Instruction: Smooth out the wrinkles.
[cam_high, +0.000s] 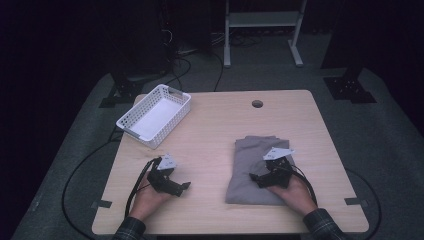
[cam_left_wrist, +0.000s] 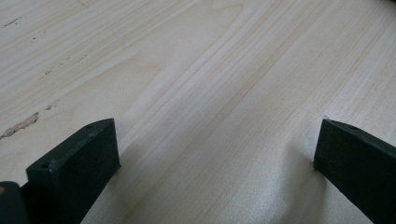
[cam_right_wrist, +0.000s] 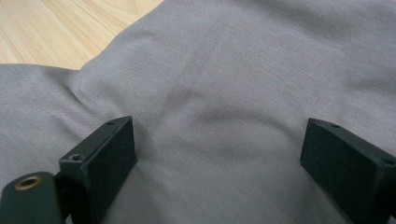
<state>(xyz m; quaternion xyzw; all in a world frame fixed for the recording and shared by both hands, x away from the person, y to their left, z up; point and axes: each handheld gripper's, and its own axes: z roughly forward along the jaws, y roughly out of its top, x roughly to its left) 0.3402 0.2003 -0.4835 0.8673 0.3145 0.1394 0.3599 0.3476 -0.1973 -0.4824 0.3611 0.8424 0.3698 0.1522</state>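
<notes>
Right gripper view shows my right gripper (cam_right_wrist: 219, 154) spread wide over the folded grey cotton garment (cam_right_wrist: 243, 70) near the pale wooden table's (cam_high: 210, 130) front right corner; closing here risks pinching one layer and unfolding it; my left gripper (cam_left_wrist: 215, 158) gapes, holding nothing, over bare wood.
</notes>
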